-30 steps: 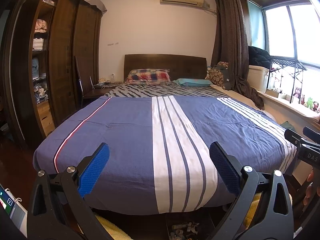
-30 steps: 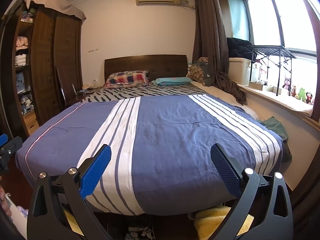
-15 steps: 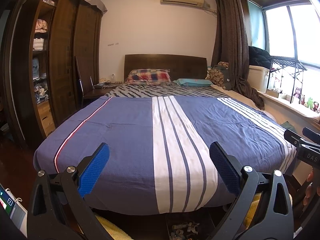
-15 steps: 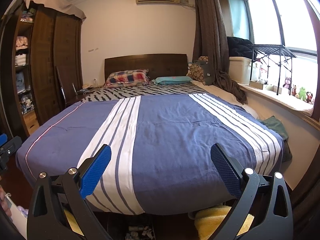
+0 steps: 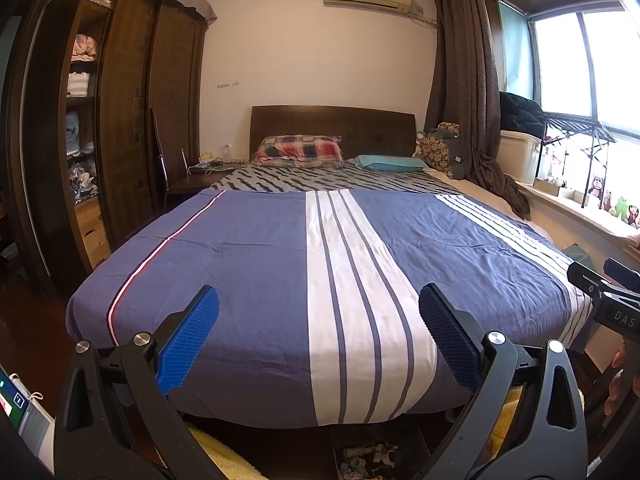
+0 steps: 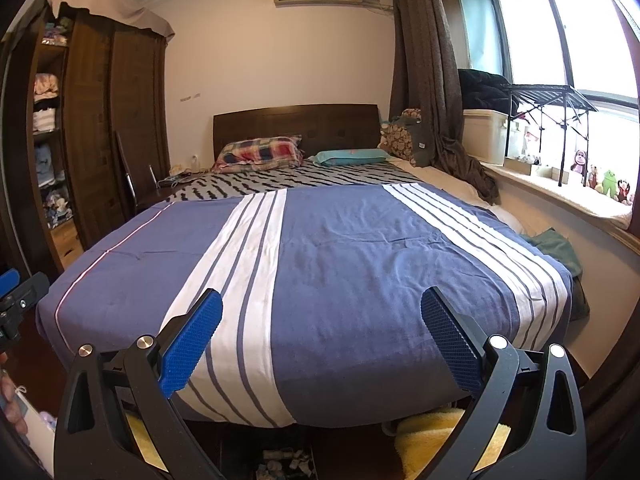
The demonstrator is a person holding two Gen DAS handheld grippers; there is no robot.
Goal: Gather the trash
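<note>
Both grippers face the foot of a bed with a blue and white striped cover (image 5: 256, 272). My left gripper (image 5: 318, 320) is open, its blue pads wide apart, with nothing between them. My right gripper (image 6: 320, 320) is open and empty too, and it also shows at the right edge of the left wrist view (image 5: 608, 300). On the floor below the bed's foot lies a dark box of small crumpled bits (image 5: 366, 456), seen in the right wrist view as well (image 6: 282, 462). I cannot make out what the bits are. No loose trash shows on the bed cover (image 6: 352, 264).
A dark wardrobe with open shelves (image 5: 120, 120) stands on the left, with a chair (image 5: 168, 176) by the headboard. On the right are a window ledge with toys (image 6: 600, 188) and a white bin (image 6: 486, 136). Yellow towels (image 6: 432, 436) lie on the floor. A green cloth (image 6: 556, 248) hangs beside the bed.
</note>
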